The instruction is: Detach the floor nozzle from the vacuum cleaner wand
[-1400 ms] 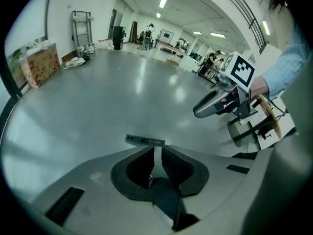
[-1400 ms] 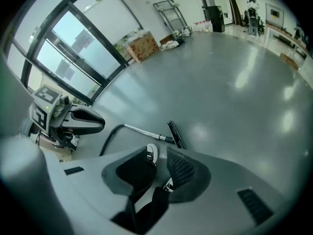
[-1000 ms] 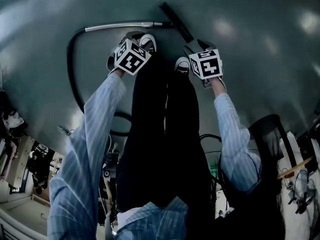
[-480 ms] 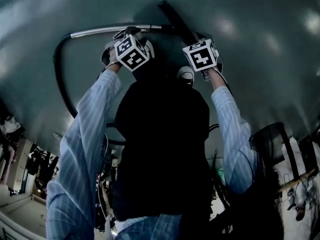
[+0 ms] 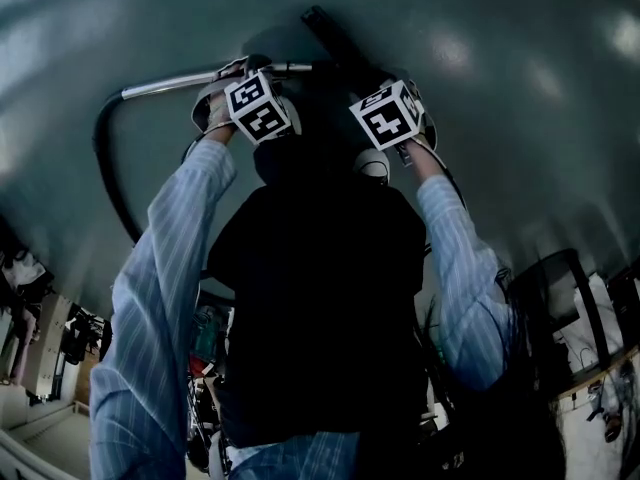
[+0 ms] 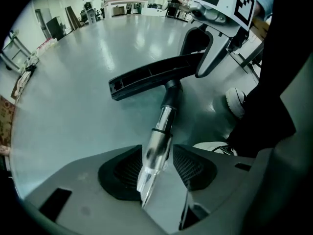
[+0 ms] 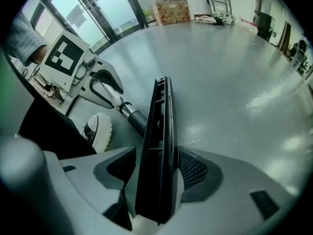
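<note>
With the left gripper (image 6: 159, 168) opening around the wand (image 6: 160, 131) and the right gripper (image 7: 156, 173) spread astride the nozzle (image 7: 159, 126) on the floor (image 7: 234, 82), neither grips, so pulling now would likely slip.

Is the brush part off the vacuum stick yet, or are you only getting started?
Not off yet. Done: each gripper is at its part. In hand: the left gripper has the metal wand between its opening jaws, and the right gripper straddles the floor nozzle, jaws open. Left: grip both and pull them apart; the black neck joins nozzle and wand.
</note>
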